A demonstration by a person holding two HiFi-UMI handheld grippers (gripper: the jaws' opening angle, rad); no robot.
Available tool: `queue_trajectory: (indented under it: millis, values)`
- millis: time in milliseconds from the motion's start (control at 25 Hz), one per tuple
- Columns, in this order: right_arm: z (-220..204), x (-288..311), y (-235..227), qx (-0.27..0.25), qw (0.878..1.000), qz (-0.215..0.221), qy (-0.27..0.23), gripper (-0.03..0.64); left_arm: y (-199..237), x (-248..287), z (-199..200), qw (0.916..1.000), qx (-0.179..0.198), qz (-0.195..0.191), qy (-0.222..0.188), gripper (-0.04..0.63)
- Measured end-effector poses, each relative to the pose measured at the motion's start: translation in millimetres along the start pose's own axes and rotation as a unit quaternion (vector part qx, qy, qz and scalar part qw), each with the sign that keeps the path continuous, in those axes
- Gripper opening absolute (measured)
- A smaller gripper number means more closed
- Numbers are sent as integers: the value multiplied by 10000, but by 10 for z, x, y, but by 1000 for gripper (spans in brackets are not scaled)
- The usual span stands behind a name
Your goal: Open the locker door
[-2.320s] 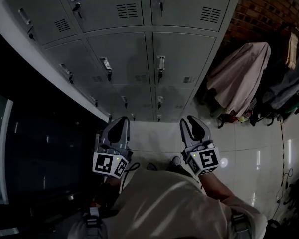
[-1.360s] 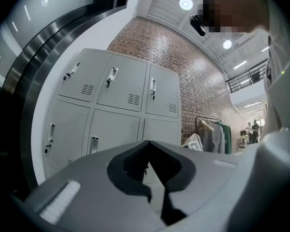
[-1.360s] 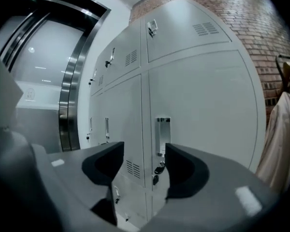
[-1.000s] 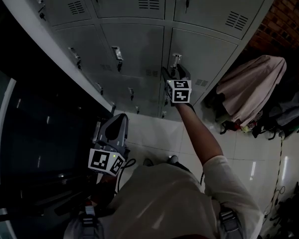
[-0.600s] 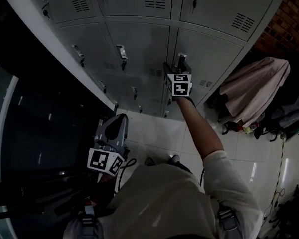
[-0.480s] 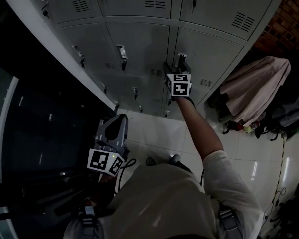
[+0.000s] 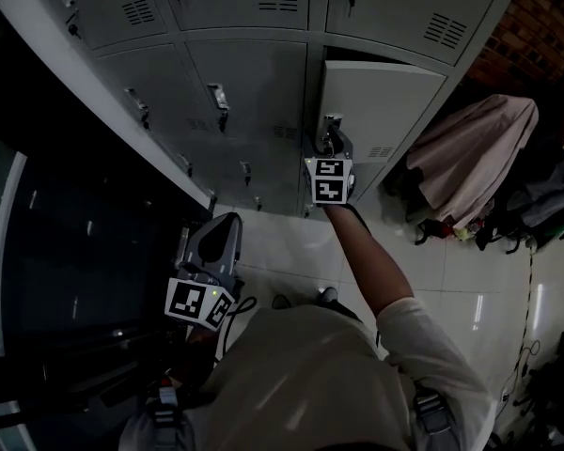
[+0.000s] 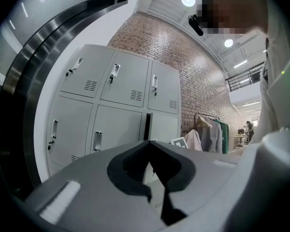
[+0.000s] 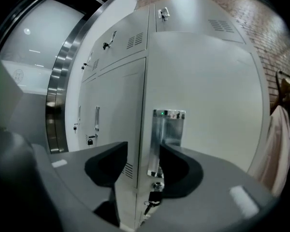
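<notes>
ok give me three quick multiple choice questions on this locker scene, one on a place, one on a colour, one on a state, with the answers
1. Where is the right gripper?
A) low beside the person's hip
B) at the handle of a locker door
C) among the hanging coats

2. What colour are the lockers?
A) red
B) green
C) grey

3. How does the locker door at the right gripper stand?
A) ajar
B) fully shut
C) taken off

Answers:
1 B: the right gripper's jaws, closing, straddle the door's edge right by the handle.
2 C: every locker front is plain grey.
3 A: in the head view a dark gap shows above the door's top edge.
</notes>
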State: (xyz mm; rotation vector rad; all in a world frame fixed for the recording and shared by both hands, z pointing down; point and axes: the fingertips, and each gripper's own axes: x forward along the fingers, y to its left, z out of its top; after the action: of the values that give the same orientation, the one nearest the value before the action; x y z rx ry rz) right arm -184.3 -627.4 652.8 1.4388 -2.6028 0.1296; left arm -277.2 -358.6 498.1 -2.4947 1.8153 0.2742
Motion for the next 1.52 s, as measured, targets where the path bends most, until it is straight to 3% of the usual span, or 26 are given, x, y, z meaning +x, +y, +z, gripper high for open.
queue_trajectory:
  millis: [360, 800, 1320, 1520]
  values:
    - [-81, -720, -95, -8, 9985, -481, -255, 124, -71, -12, -6, 9999, -23, -122, -7, 29]
    - [-188, -1532, -359, -54, 9942, -969, -470, 194, -241, 91, -74, 9993, -117, -345, 28, 29]
    - [-380, -2400, -922, 200, 9834, -1691, -634, 74, -693, 301, -129, 9965, -170, -811, 75, 29]
    - [-437, -2588, -1173, 376, 9802, -1840, -622, 71, -780, 319, -142, 9961, -196, -852, 97, 29]
